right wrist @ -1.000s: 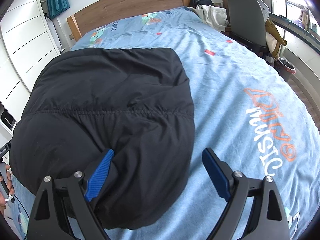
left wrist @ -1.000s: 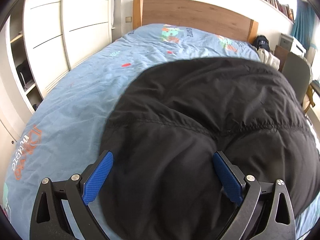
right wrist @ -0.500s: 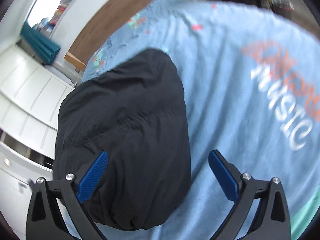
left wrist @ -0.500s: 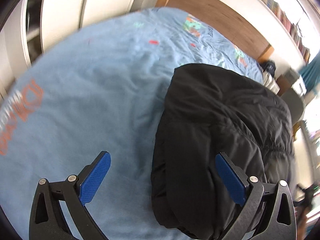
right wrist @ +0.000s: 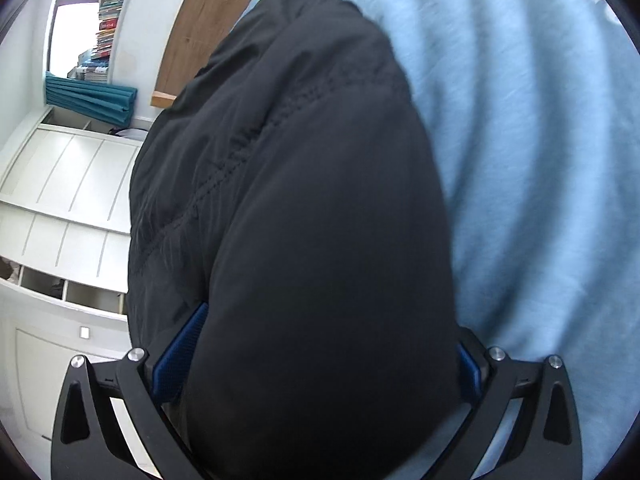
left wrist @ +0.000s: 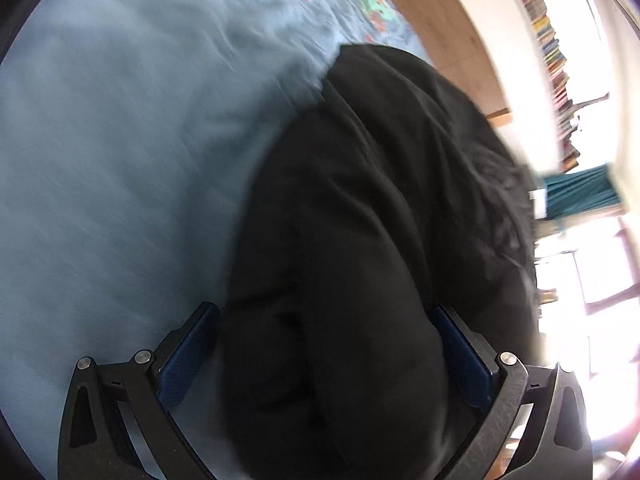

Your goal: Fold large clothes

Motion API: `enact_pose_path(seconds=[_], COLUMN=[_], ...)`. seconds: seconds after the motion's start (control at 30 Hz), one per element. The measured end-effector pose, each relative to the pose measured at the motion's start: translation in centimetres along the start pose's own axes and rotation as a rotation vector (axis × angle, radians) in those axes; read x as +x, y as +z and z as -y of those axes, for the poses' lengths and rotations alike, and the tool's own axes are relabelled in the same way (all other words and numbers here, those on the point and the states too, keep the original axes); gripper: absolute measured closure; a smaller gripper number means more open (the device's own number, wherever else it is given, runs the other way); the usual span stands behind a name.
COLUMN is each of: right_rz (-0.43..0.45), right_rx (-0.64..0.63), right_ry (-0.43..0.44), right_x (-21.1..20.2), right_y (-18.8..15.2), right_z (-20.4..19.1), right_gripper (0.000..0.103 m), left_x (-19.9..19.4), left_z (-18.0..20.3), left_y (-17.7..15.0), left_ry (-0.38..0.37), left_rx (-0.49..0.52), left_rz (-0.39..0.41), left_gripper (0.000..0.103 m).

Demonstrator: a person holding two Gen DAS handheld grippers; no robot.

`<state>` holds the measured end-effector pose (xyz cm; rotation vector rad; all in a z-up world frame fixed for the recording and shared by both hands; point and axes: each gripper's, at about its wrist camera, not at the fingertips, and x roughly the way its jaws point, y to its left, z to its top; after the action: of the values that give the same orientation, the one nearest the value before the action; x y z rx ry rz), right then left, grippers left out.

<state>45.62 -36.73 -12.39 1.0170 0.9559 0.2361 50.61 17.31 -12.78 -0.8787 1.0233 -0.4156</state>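
A: While both grippers straddle the bundle like that, what worries you?

B: The black jacket [left wrist: 360, 240] lies folded into a thick roll on the blue bedspread [left wrist: 120, 160], near the wooden headboard [right wrist: 192, 32]. The left gripper [left wrist: 328, 360] stands wide, with one end of the roll filling the space between its blue pads [left wrist: 188, 356]. The right gripper [right wrist: 316, 364] is at its widest too, with the other end bulging between its pads. I can't tell whether any pad actually presses the fabric; to me neither looks clamped.

A: So the risk is a weak hold?

B: I'd say so. The cloth looks slick and puffy. If the jaws close only on the outer layer, the inner folds could slide out and the roll would spring open.

A: Anything else?

B: One side could catch the bedspread along with the jacket, dragging the cover. And if the two ends are lifted unevenly, the middle would likely sag and undo the fold.
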Motion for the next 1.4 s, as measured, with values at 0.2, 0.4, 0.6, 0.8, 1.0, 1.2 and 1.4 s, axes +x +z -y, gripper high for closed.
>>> enact_pose_path(seconds=[0.2,0.4,0.6,0.8,1.0,1.2,1.4], right_rz=[-0.061,-0.066,-0.049,-0.07,-0.082,-0.057,-0.014], right_rx=[-0.05,-0.047,-0.059,-0.065,-0.106,-0.207,-0.305], right_ry=[0.128,0.123,0.087,0.08,0.103,0.108,0.126], right_x=[2.3,3.8,4.3,4.2,3.8,2.3,0.7], right_y=[-0.6,-0.9,-1.2,-1.0,-1.0,-0.4,0.1], right_z=[-2.2,-1.2,-2.0,-3.2,-4.8,-8.0,-12.6], right_gripper=[0.0,0.0,0.0,0.003,0.023,0.05,0.063], left_x=[1.9,3.0,3.1,2.4,2.0,1.2,-0.8], left_z=[1.6,1.4,2.3,4.1,6.3,10.6,15.9], left_y=[-0.7,-1.0,-1.4,-2.2,-2.5,-2.4,-2.1], left_ry=[-0.084,-0.088,-0.092,-0.104,-0.091,-0.052,-0.104], left_rx=[-0.019,-0.025,-0.036,-0.006,0.043,0.126,0.197], left_rz=[-0.053,-0.103,-0.106,-0.106,-0.091,-0.067,-0.007], left_gripper=[0.001,0.001,0.001,0.018,0.052,0.068,0.075])
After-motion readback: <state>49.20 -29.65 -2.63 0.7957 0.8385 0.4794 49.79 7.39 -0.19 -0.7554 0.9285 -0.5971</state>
